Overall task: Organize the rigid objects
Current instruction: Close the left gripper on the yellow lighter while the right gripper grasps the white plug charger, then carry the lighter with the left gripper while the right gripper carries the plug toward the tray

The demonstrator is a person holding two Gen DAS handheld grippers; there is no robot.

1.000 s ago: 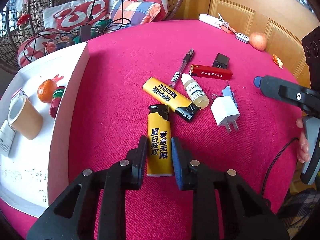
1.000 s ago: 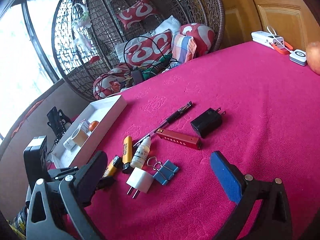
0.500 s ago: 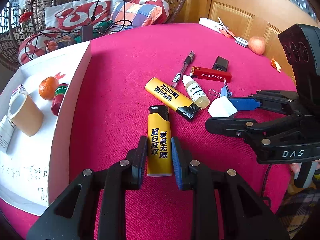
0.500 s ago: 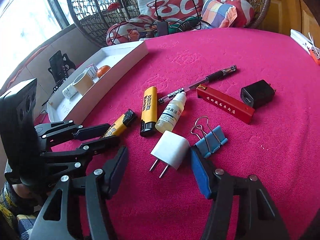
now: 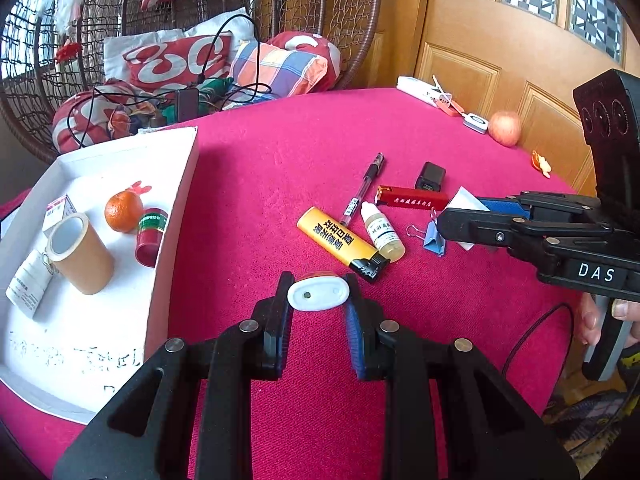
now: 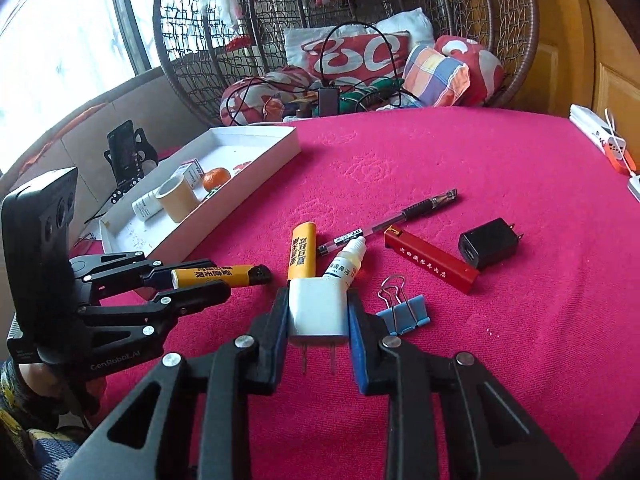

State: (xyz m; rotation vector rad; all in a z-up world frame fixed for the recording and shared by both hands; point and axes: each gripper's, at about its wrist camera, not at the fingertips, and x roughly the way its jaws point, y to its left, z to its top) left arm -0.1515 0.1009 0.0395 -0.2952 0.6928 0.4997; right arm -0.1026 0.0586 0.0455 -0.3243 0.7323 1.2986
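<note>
I am holding a yellow lighter (image 5: pixel 318 295) in the left hand-held gripper (image 5: pixel 318 304), whose jaws are standing narrow and pressing on its two flat sides. In the left wrist view I am seeing only its white base end-on; in the right wrist view the lighter (image 6: pixel 214 276) is lying level between the fingers, clear of the pink worktop (image 6: pixel 500 152), black cap pointing away from the hand.

The right hand-held gripper (image 6: pixel 318 312) is gripping the white plug adapter (image 6: pixel 318 310). Its jaws have just been closing, and the pads are now sitting against both sides of the adapter, prongs pointing back toward the camera. I cannot tell whether the adapter is still touching the cloth.

A second yellow lighter (image 5: pixel 342 242) is lying flat on the worktop, with a small dropper bottle (image 5: pixel 382 232) just beside it and a clear pen (image 5: pixel 362 190) angled past both. A red bar-shaped case (image 5: pixel 412 198) is lying beyond the bottle, a black charger (image 5: pixel 430 176) near its far side. A blue binder clip (image 6: pixel 402 312) is resting just right of the right gripper's fingers.

The white tray (image 5: pixel 176 216) is sitting at the left of the worktop, well apart from the loose items. Inside it I am seeing a tape roll (image 5: pixel 78 254), an orange (image 5: pixel 123 211) and a small red can (image 5: pixel 150 232), the can lying against the tray's wall.

An apple (image 5: pixel 505 129) is sitting at the far edge of the worktop.
</note>
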